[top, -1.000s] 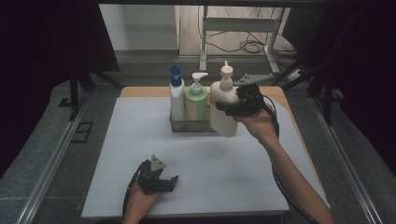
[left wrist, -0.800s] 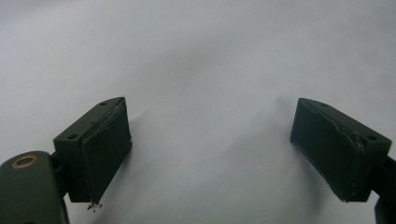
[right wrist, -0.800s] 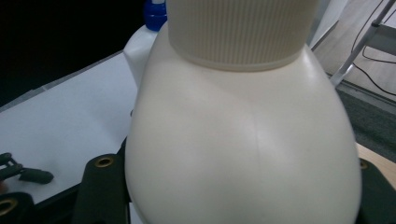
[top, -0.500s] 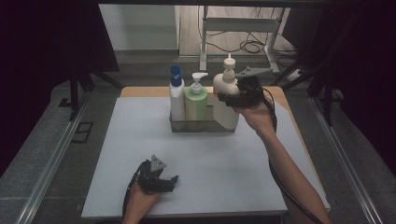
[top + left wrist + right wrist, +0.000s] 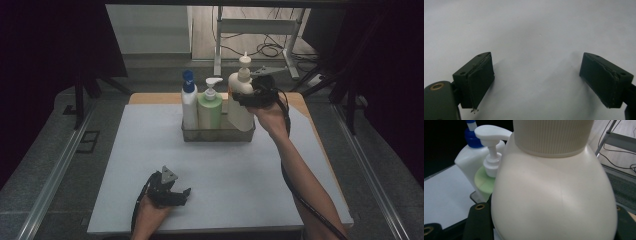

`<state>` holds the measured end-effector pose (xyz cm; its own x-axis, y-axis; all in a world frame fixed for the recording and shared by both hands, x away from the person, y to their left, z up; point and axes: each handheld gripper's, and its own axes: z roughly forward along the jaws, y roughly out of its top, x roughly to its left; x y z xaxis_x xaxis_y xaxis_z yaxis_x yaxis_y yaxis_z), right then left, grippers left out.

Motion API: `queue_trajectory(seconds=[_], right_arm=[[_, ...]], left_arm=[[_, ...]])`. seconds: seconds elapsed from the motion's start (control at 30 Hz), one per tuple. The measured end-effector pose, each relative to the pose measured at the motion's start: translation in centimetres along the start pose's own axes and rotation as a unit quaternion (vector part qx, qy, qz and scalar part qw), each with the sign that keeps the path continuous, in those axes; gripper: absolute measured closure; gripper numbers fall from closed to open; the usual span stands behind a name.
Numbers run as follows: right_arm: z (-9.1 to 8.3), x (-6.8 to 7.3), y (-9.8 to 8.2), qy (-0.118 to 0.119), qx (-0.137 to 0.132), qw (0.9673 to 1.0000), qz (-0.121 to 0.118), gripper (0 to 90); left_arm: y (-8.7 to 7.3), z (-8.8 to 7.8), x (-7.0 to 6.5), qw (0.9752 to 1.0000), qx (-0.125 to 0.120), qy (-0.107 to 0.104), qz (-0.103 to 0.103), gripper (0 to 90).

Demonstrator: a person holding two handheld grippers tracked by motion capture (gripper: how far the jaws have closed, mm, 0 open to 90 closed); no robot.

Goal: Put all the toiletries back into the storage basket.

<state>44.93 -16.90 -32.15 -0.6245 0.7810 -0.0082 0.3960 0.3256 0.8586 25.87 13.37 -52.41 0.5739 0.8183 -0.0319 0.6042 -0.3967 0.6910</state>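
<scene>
A cream pump bottle (image 5: 240, 107) stands upright at the right end of a metal tray (image 5: 217, 134), its base hidden behind the tray's front wall. My right gripper (image 5: 250, 96) is shut on the bottle's upper body from the right. In the right gripper view the cream bottle (image 5: 554, 195) sits close between the jaws. A green pump bottle (image 5: 210, 107) and a white bottle with a blue cap (image 5: 189, 102) stand in the tray to its left. My left gripper (image 5: 175, 195) rests on the white mat (image 5: 225, 175) near the front edge, open (image 5: 536, 75) with nothing between its jaws.
The mat covers a wooden table whose far edge (image 5: 150, 97) shows behind the tray. Dark drapes hang on both sides. A metal stand and cables (image 5: 265, 47) lie on the floor beyond the table.
The right gripper has carried the cream bottle up and back from the mat in front of the tray's right end into the tray. The left gripper has not moved.
</scene>
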Motion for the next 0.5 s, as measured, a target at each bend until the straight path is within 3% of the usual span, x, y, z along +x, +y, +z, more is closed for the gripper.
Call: queue_trajectory(seconds=[0.5], right_arm=[[2.7,-1.2,-0.3,-0.019,-0.019,0.9996,0.010,39.2]], left_arm=[[0.0,0.0,0.0,1.0000,0.000,0.000,0.000,11.9]])
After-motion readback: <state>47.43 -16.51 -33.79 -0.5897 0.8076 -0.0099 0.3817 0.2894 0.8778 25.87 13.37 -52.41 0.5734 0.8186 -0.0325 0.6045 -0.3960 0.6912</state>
